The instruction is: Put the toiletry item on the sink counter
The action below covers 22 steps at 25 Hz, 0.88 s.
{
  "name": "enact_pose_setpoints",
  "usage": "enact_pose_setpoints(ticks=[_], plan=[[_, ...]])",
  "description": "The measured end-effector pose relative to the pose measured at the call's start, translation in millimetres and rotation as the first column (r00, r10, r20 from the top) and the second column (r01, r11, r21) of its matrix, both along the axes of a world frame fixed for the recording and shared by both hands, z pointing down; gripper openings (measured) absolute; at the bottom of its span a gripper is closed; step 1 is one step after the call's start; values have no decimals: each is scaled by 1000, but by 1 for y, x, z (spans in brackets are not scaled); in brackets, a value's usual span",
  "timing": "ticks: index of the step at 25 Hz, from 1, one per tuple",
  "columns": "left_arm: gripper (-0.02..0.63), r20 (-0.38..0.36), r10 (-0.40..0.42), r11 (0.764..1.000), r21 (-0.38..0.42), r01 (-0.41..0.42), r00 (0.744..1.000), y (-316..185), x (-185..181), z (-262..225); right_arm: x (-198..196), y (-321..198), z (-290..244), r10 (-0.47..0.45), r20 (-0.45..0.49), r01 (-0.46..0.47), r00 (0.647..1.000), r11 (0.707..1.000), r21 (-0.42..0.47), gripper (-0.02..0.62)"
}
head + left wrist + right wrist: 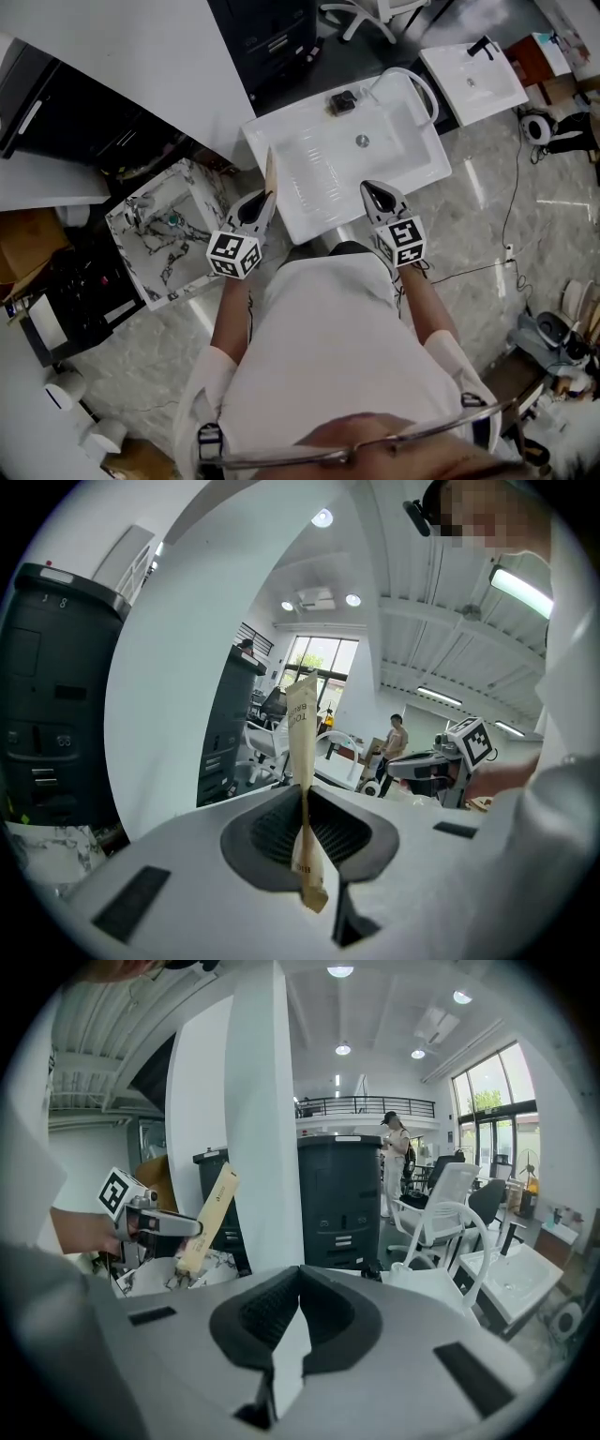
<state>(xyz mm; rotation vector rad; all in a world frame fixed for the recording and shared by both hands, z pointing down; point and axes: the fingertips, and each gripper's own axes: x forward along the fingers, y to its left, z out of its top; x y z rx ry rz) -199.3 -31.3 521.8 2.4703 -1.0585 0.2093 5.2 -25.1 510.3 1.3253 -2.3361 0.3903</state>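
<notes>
Left gripper (263, 201) has its fingers clamped tight on one slim tan paper packet (300, 726), pinched low down so most of it stands up past the tips. The print runs up the packet and only part of it shows: it looks like "TOOTH BRUSH". From the head view the packet sits in the air at the near left edge of the white sink (281, 141), not set down on it. Right gripper (376, 193) hangs over that sink's near rim with its fingers together and nothing between them. Count: two grippers, one packet, two white sinks, the second (473, 89) well apart at the upper right, and one marble-patterned basin (192, 183) on the left.
</notes>
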Motion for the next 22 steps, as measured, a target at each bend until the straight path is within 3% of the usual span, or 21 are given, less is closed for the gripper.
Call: enact_pose_setpoints(ticks=[12,22], plan=[[31,-15,-9,999,-32,8,1000,-4,11,10,8,-10,3,-1,2,1,1000,1000,-19,6],[31,44,-88,995,-35,89,995,-25,42,17,32,-42,12,-86,33,87,996,995,-42,6]])
